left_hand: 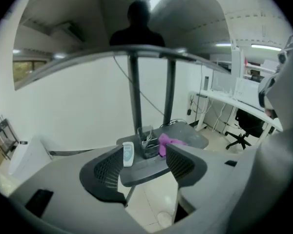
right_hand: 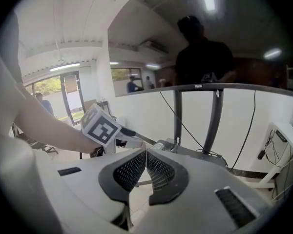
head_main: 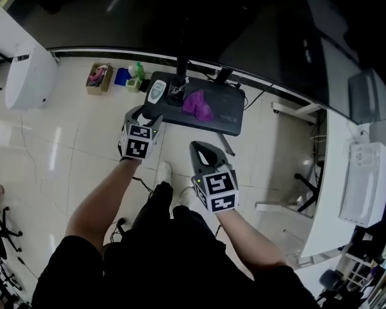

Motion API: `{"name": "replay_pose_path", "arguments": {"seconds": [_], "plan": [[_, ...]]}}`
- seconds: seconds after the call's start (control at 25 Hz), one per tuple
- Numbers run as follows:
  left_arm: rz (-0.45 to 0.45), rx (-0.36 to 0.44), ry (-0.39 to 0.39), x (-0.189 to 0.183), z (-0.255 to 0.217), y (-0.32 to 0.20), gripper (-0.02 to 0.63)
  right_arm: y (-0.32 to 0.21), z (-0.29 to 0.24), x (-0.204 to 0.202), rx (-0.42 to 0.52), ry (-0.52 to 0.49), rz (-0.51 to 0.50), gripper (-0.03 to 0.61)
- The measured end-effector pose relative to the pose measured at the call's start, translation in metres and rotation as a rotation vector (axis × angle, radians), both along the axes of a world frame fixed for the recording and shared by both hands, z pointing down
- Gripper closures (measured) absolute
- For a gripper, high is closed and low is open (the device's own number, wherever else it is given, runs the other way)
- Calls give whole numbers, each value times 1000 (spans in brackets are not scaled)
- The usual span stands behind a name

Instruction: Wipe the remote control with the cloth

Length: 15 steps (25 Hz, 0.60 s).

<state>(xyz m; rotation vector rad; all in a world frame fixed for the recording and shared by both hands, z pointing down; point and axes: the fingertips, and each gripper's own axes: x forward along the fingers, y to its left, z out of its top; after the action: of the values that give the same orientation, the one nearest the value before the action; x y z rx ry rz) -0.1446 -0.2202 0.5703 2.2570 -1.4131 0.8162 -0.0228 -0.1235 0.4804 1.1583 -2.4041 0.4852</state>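
A white remote control [head_main: 156,92] lies at the left end of a small dark table [head_main: 228,116], with a crumpled purple cloth [head_main: 198,105] near its middle and a black holder [head_main: 178,90] between them. My left gripper [head_main: 147,116] hovers just short of the table's near left edge, open and empty. In the left gripper view the remote control [left_hand: 128,154] and the cloth [left_hand: 167,141] show beyond the spread jaws of the left gripper [left_hand: 145,147]. My right gripper [head_main: 199,148] hangs farther back over the floor, and in its own view the right gripper [right_hand: 145,156] is shut on nothing.
A white appliance [head_main: 29,76] stands at the left, with small boxes and bottles [head_main: 116,76] on the tiled floor behind the table. A white desk [head_main: 338,172] with a box [head_main: 363,182] runs along the right. Cables trail from the table. An office chair [left_hand: 244,126] stands by the desks.
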Motion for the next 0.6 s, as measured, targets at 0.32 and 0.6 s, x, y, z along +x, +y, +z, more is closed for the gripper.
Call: {"name": "replay_pose_path", "arguments": {"seconds": [0.32, 0.6], "plan": [[-15, -188, -76, -28, 152, -89, 307, -67, 78, -8, -93, 33, 70, 549], [28, -243, -72, -28, 214, -116, 307, -79, 125, -4, -163, 53, 109, 549]]}}
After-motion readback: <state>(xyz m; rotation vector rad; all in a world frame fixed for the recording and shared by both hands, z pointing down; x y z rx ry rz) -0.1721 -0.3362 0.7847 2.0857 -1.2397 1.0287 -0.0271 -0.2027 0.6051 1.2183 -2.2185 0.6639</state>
